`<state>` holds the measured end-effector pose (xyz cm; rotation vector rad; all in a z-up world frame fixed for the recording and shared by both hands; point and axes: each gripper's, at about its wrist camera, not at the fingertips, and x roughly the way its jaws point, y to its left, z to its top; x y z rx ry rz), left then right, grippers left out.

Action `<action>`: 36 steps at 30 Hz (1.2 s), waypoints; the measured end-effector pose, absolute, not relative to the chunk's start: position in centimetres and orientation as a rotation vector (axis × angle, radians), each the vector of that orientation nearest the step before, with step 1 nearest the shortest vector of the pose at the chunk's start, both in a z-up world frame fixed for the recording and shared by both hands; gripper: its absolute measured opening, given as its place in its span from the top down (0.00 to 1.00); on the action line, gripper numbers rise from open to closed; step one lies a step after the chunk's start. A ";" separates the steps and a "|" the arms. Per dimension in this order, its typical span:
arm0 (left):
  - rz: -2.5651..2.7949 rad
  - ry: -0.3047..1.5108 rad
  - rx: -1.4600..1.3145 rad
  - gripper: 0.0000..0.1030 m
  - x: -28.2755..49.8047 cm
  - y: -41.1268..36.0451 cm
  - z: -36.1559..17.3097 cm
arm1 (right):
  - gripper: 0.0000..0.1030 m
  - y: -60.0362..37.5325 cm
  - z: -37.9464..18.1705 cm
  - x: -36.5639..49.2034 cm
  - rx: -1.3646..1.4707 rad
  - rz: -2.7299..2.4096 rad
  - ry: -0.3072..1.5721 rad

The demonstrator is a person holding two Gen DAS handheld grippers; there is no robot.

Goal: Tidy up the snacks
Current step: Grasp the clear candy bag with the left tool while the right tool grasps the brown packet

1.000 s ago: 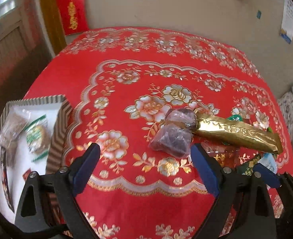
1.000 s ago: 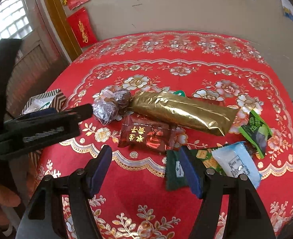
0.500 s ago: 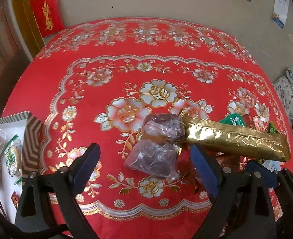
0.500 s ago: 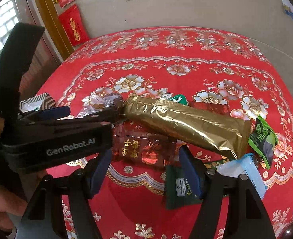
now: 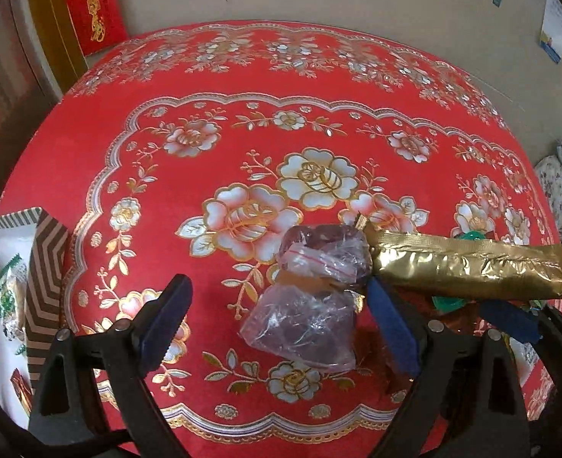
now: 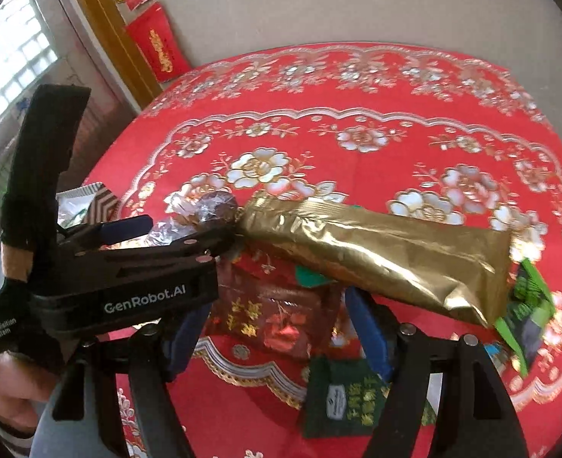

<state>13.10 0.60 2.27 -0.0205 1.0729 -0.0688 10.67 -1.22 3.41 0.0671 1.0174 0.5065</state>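
Left wrist view: the left tongs [image 5: 279, 320] are spread wide over a red flowered cloth [image 5: 242, 122] that covers the surface. Between the two blue pads lies a clear plastic bag with a dark purple snack [image 5: 300, 328]; neither pad touches it. A second clear bag with a dark snack [image 5: 324, 255] lies just beyond the first, touching it. To its right a long gold packet [image 5: 467, 269] stretches across the cloth, its near end against the second bag. At the left edge stands a striped box [image 5: 46, 278] that holds a green-and-white wrapped snack [image 5: 8, 290] and other wrapped pieces.

Right wrist view: the right tongs [image 6: 277, 328] are opening, with a dark red packet with gold letters [image 6: 277, 320] on the cloth between the pads; the pads do not press it. The gold packet [image 6: 380, 255] lies just beyond it, overlapping its far edge. A dark green packet [image 6: 342, 400] lies near the right pad, at the bottom of the view. A bright green packet [image 6: 525, 313] sits at the right end of the gold one. The left tongs [image 6: 189, 229] reach in from the left, held by a hand [image 6: 2, 385] at the lower left corner.
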 end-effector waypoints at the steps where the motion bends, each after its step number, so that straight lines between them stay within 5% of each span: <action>1: -0.069 1.073 -0.015 0.10 13.1 0.6 2.3 | 0.29 -1.1 3.0 11.0 0.075 0.516 1.026; 14: -0.073 1.080 -0.022 0.10 13.5 0.8 1.9 | 0.29 1.2 2.7 7.2 0.016 0.681 1.089; 31: -0.063 1.084 -0.016 0.10 13.4 1.0 1.6 | 0.29 4.5 3.3 7.5 -0.283 0.645 0.945; 34: -0.059 1.087 -0.012 0.10 13.4 0.8 1.3 | 0.35 5.0 2.9 7.6 -0.303 0.652 0.962; 36: -0.050 1.086 0.003 0.10 13.4 0.4 1.2 | 0.52 5.2 2.5 7.6 -0.331 0.632 0.965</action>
